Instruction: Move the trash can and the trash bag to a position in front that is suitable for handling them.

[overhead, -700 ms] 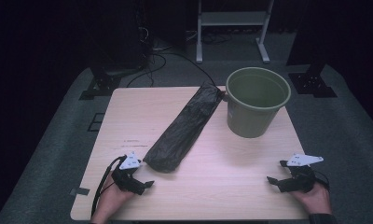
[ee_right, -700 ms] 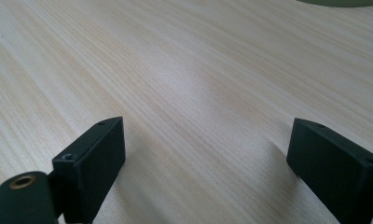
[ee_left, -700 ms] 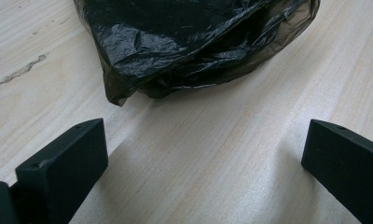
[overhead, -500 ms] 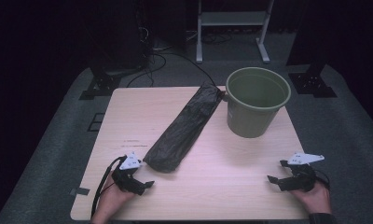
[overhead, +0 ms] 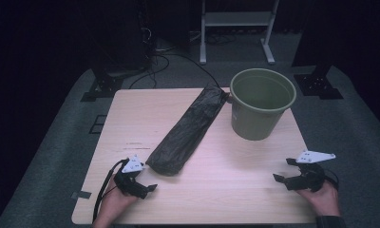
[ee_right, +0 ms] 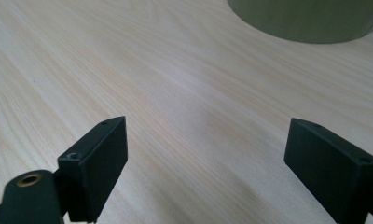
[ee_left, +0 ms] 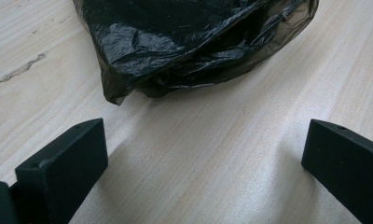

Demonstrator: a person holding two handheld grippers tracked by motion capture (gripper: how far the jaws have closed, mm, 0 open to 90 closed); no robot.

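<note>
A long folded black plastic bag (overhead: 188, 130) lies slantwise across the wooden table (overhead: 140, 114), its far end by a green bucket (overhead: 261, 102) at the back right. My left gripper (overhead: 147, 183) rests near the front left, open, just short of the bag's near end (ee_left: 194, 42). Its jaws stand wide apart with bare wood between them. My right gripper (overhead: 284, 172) sits at the front right, open, well in front of the bucket (ee_right: 306, 18), with nothing between its jaws.
Dark grey floor surrounds the table. A white metal stand (overhead: 235, 28) and cables (overhead: 178, 57) lie behind it. Black base plates (overhead: 102, 88) sit at both far corners. A strip of tape (overhead: 81, 194) is on the floor at the front left.
</note>
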